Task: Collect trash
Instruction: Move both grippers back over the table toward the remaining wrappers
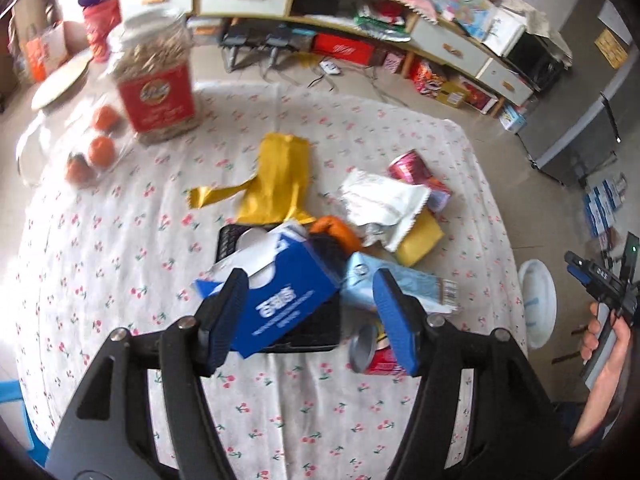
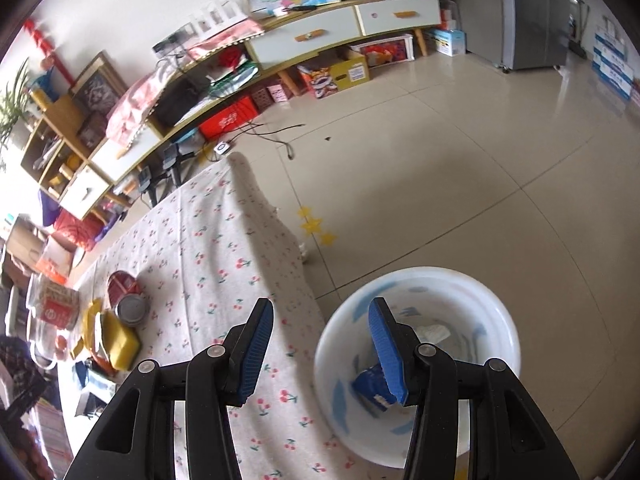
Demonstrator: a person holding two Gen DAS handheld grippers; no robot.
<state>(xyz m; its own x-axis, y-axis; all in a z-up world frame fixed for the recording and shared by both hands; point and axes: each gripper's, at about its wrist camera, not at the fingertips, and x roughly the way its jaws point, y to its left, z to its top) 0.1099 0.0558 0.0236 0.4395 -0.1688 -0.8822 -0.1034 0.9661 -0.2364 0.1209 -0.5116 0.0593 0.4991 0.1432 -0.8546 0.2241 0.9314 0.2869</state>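
While both tools gape empty, litter (image 1: 384, 204) crowds the cherry-print tablecloth (image 1: 120, 248); a white basin (image 2: 416, 304) sits on tiled floor (image 2: 460, 160).

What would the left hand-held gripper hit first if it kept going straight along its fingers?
Most likely the blue carton, which lies between the open fingers of the left hand-held gripper, on top of the trash pile. Depth is hard to judge in this blurred fisheye view.
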